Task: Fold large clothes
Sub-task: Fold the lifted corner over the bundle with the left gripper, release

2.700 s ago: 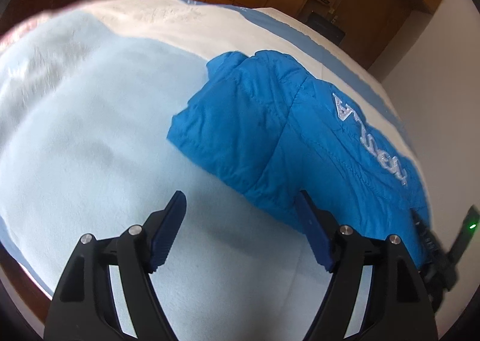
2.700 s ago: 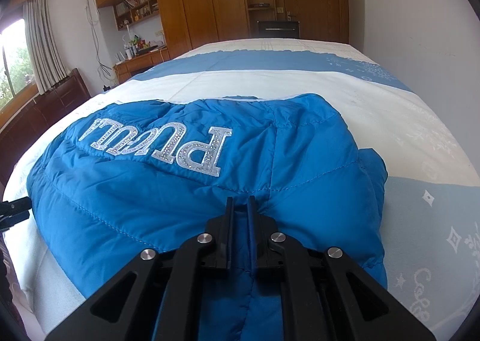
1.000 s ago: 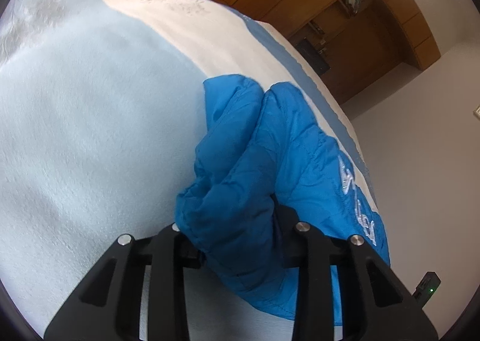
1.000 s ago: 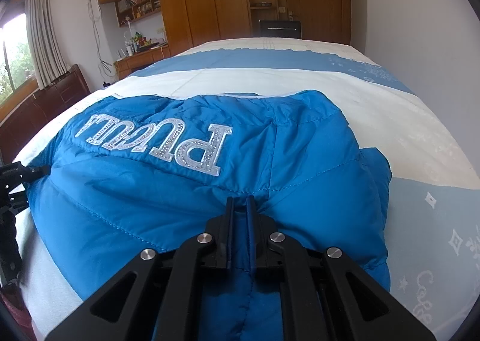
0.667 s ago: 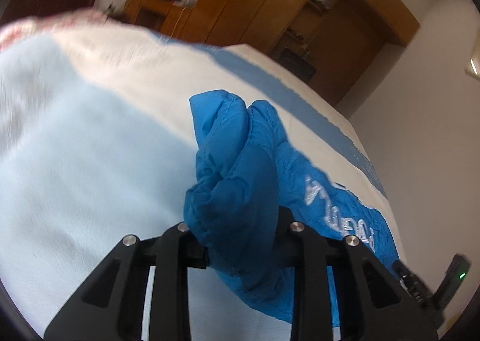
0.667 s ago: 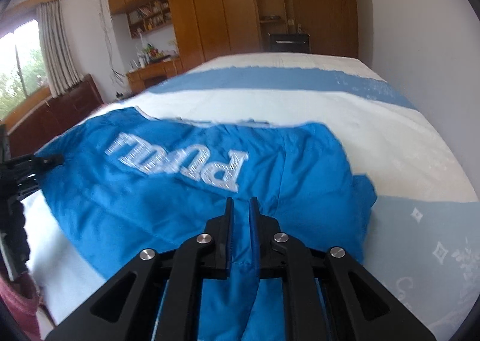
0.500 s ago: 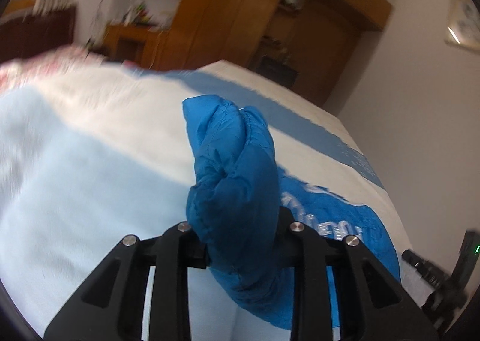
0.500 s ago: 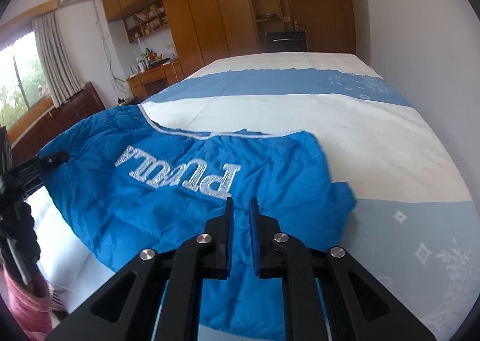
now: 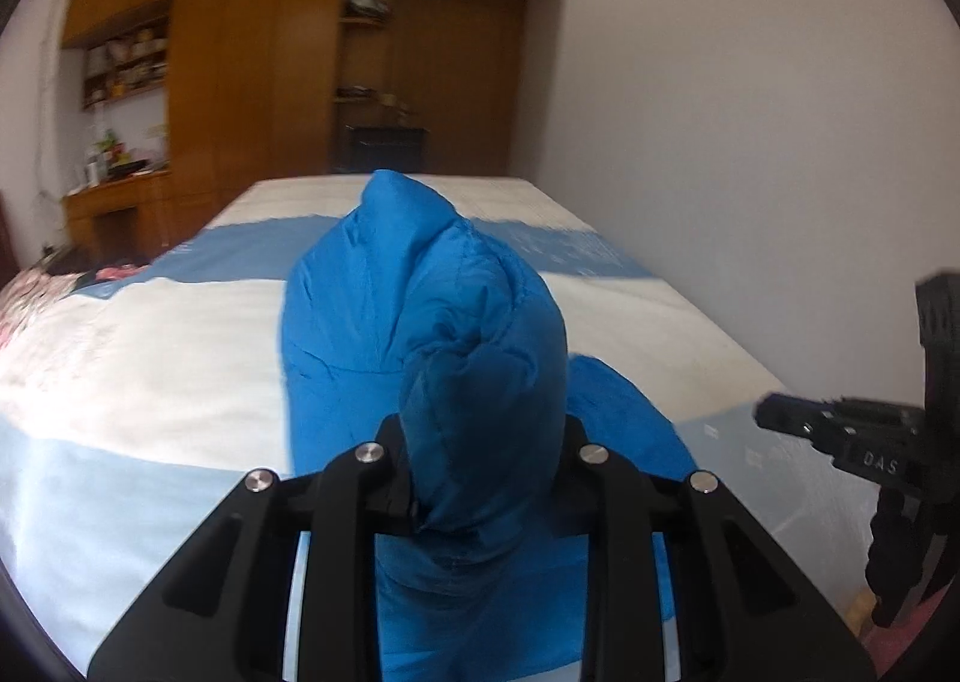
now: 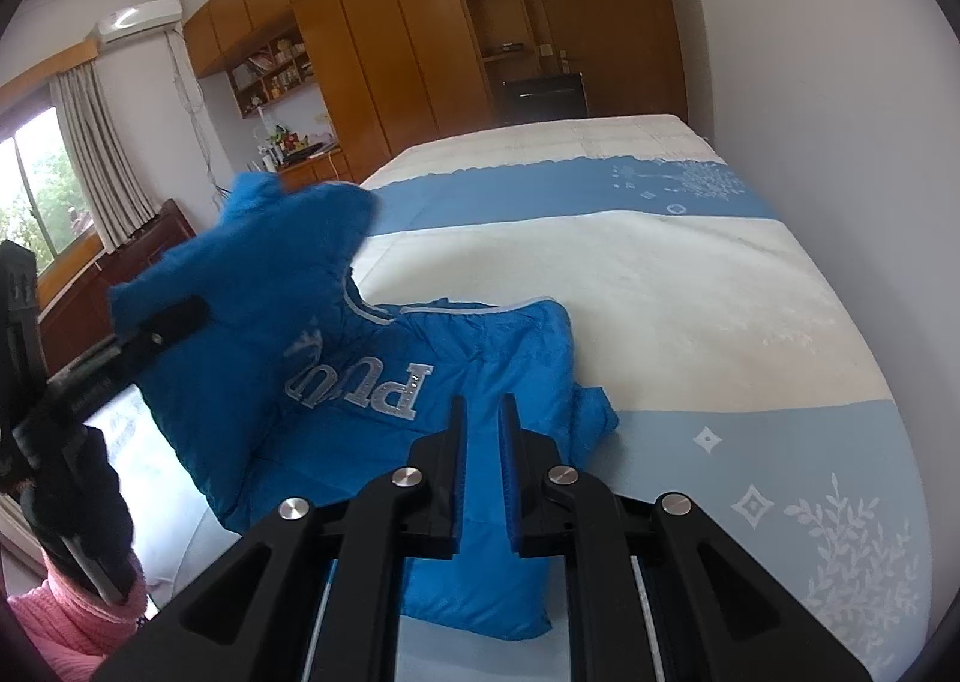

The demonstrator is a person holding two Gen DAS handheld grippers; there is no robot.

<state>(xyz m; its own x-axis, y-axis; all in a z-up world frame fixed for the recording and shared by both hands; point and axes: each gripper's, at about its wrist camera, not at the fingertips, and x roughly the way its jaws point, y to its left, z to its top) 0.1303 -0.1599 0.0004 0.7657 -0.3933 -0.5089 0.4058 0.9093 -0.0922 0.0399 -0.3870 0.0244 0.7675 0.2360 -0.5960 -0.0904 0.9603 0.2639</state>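
Bunching between the left gripper fingers, the blue jacket is also pinched by the right gripper.

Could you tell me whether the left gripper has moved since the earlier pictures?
Yes: the left gripper has risen, lifting the blue jacket off the bed.

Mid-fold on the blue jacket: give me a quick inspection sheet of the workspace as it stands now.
Surface: bed with a white and blue striped cover, snowflake prints.
Job's things: blue puffer jacket, silver lettering up; one side raised off the bed, the rest lying flat.
Clutter: nothing seen on the bed besides the jacket.
Grippers: left gripper shut on a thick bunch of jacket, lifted; right gripper pinching the near jacket edge.
Cables: wires hang down the wall by the desk; none on the bed.
Surroundings: wooden wardrobes, curtained window, air conditioner.
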